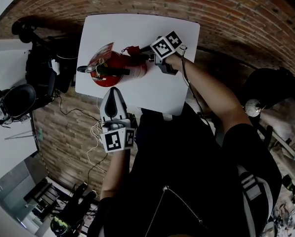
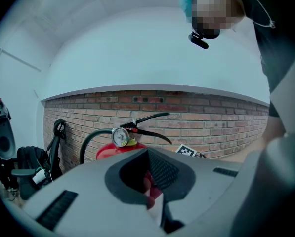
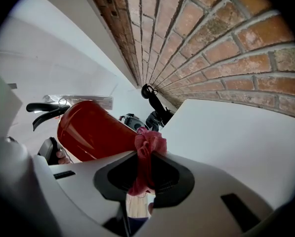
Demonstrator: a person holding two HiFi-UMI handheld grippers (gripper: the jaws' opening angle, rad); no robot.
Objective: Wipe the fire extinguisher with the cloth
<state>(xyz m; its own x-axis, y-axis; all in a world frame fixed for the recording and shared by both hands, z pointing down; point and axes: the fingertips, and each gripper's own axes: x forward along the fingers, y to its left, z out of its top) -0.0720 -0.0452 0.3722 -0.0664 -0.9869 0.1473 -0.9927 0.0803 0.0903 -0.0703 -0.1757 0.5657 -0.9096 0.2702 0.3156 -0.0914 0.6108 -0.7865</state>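
A red fire extinguisher (image 1: 118, 69) stands on the white table (image 1: 162, 93), with a black hose, lever handle and pressure gauge (image 2: 120, 137) on top. My right gripper (image 1: 143, 58) is at its upper right side, shut on a red cloth (image 1: 132, 50). In the right gripper view the cloth (image 3: 148, 145) bunches out of the jaws of the right gripper (image 3: 145, 168), right beside the red cylinder (image 3: 90, 130). My left gripper (image 1: 113, 94) is just in front of the extinguisher, jaws together and holding nothing. The left gripper (image 2: 149, 181) points at the extinguisher's body (image 2: 118, 151).
Black bags (image 1: 42, 69) and a helmet-like object (image 1: 15, 100) lie left of the table. Cables (image 1: 95, 132) trail on the brick-patterned floor near the table's front corner. A dark seat (image 1: 272, 85) is at the right. A brick wall (image 2: 211, 117) runs behind the table.
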